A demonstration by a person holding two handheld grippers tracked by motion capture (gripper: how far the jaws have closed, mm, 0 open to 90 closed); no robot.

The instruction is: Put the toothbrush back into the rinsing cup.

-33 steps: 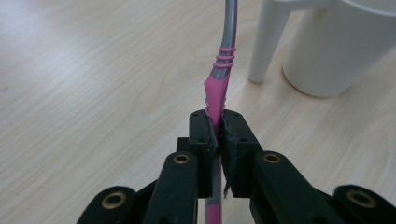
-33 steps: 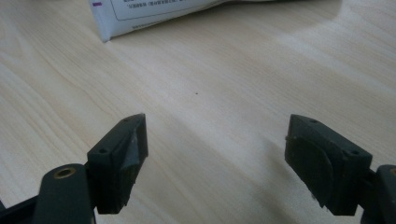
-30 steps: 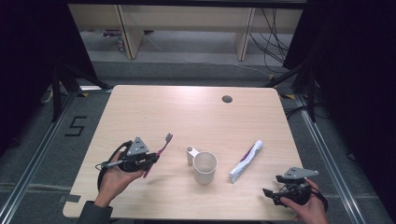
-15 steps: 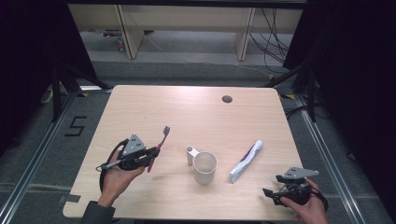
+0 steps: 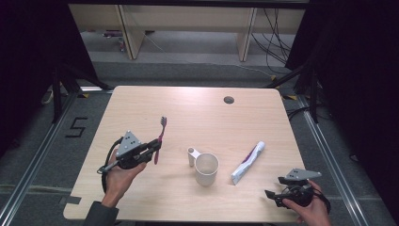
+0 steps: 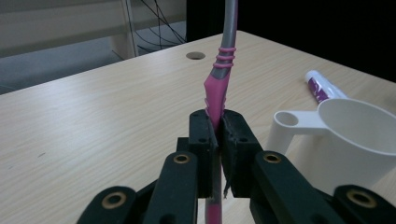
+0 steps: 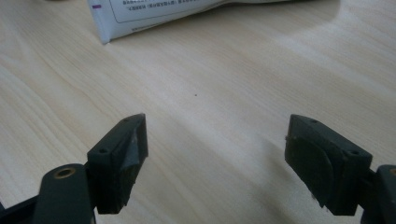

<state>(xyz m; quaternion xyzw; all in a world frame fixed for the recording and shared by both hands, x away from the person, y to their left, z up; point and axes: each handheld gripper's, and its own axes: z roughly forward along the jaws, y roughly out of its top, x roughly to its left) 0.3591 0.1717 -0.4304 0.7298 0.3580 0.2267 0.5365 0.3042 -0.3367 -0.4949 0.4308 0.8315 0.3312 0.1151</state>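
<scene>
Gripping the pink toothbrush (image 6: 218,88) low on its stiff, light handle, the left tool (image 6: 215,135) is clamped shut; the right tool (image 7: 215,158) stands wide, empty.

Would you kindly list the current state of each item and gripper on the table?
toothbrush: clamped by its pink handle, head pointing up and away
left gripper: jaws shut on the toothbrush
right gripper: jaws open, nothing between them, just short of the tube's flat end
cup: upright, looks empty, handle toward the left gripper
toothpaste tube: lying flat on the table, cap end away from the person
</scene>
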